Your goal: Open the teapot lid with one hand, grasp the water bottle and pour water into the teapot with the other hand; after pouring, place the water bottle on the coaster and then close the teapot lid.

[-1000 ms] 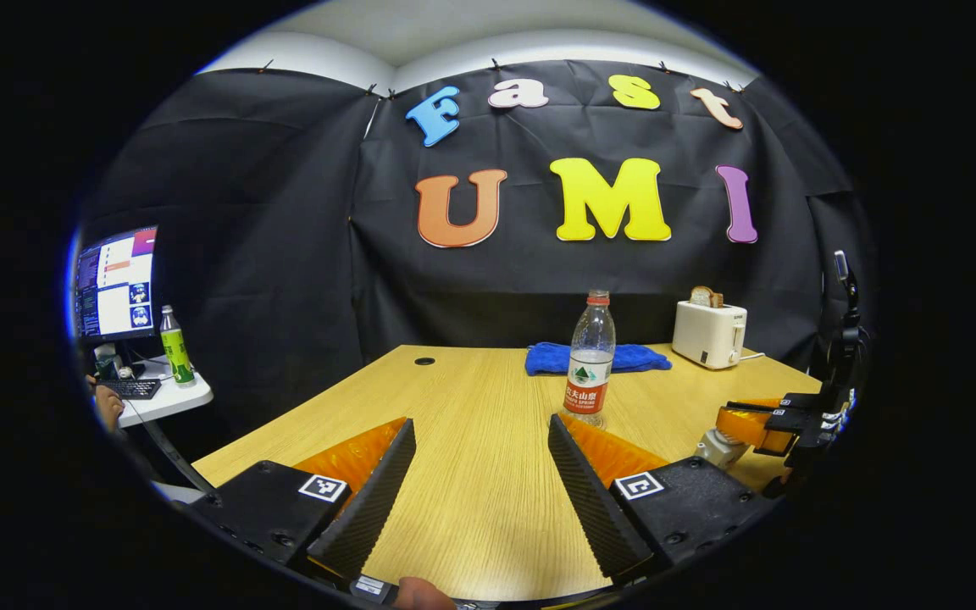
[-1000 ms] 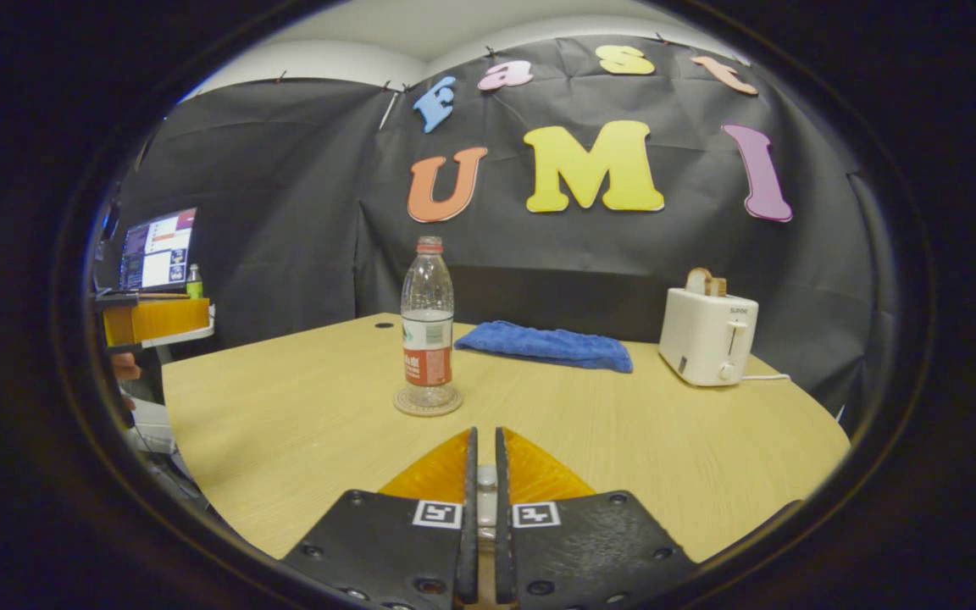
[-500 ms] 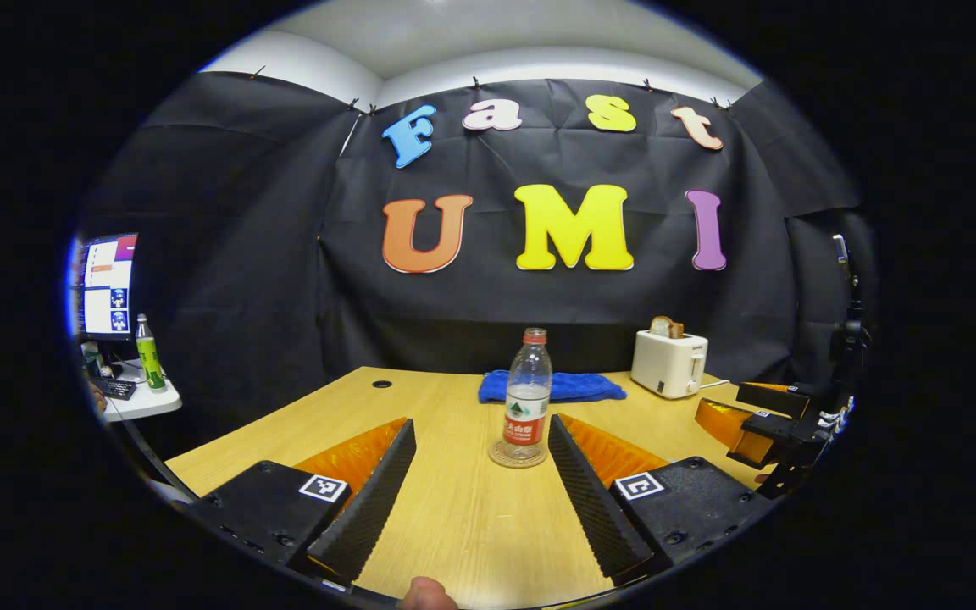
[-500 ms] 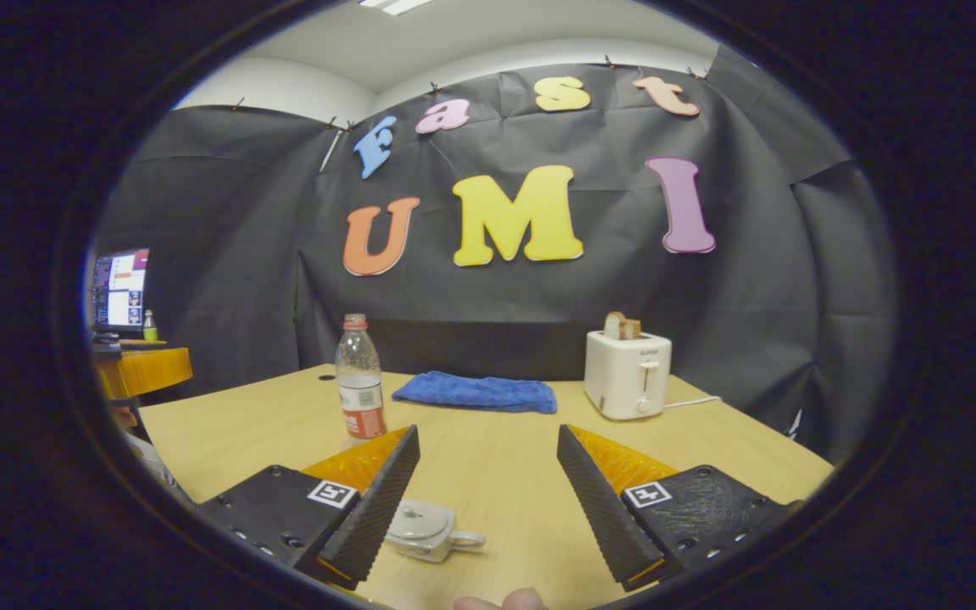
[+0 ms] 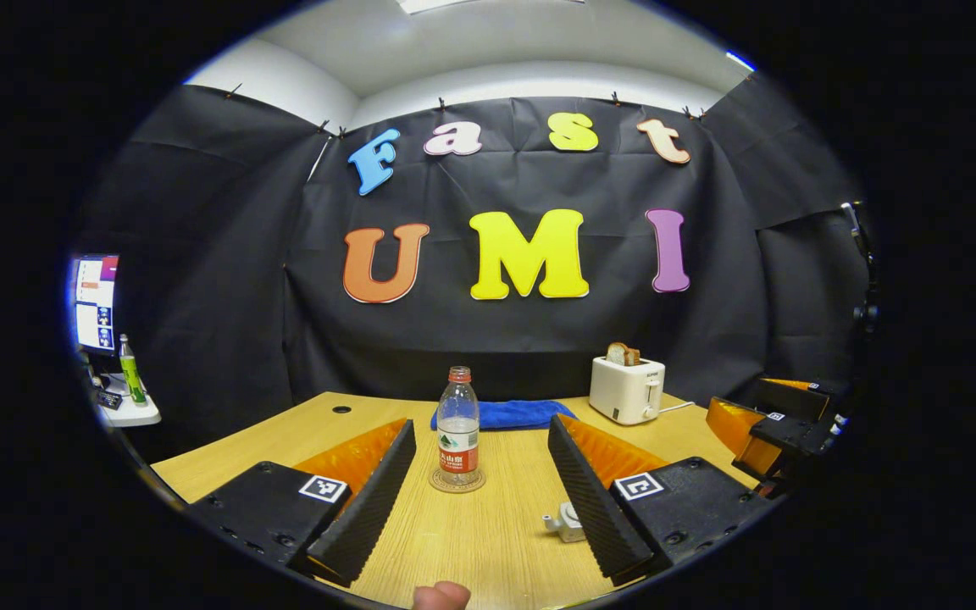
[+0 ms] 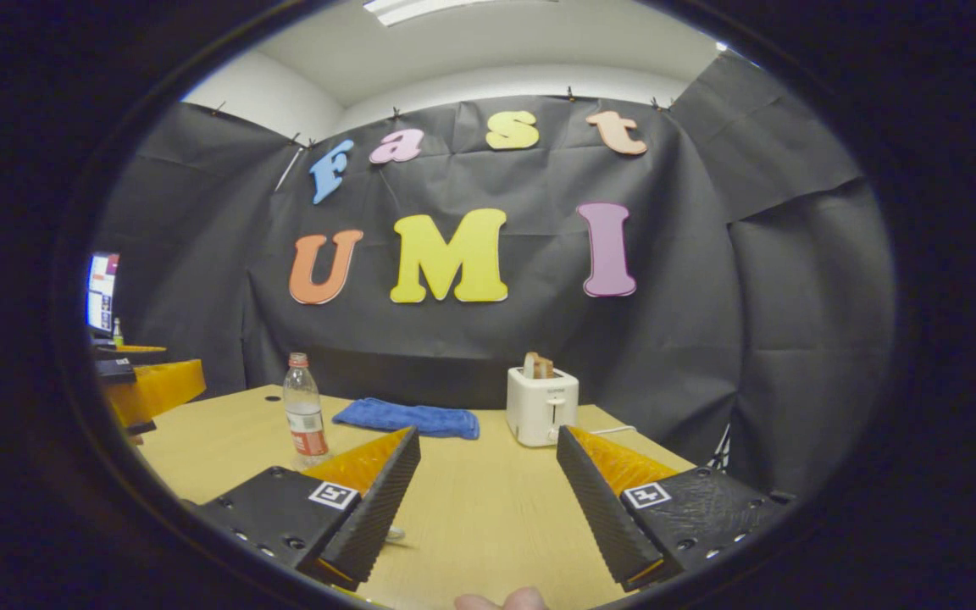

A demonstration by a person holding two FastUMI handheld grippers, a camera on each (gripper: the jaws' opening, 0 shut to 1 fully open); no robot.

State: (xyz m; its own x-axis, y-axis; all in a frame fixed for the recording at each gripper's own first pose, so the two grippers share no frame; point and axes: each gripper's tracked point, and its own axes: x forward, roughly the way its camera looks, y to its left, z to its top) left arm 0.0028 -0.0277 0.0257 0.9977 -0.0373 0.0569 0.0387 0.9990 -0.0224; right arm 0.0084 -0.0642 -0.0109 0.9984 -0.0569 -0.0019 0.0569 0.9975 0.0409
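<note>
Wooden surface (image 5: 488, 542) carries the water bottle (image 5: 458, 424), upright on its coaster (image 5: 457, 483), near the blue towel (image 5: 501, 414) and white toaster (image 5: 626, 389). Left tongs (image 5: 481, 487) are spread wide, holding nothing. Right tongs (image 6: 488, 491) are likewise spread and empty. The teapot (image 5: 567, 523) sits just beside the left tongs' right finger, partly hidden

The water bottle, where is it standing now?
In the left gripper view, the water bottle stands upright on the coaster, mid-table, in front of the blue towel.
</note>
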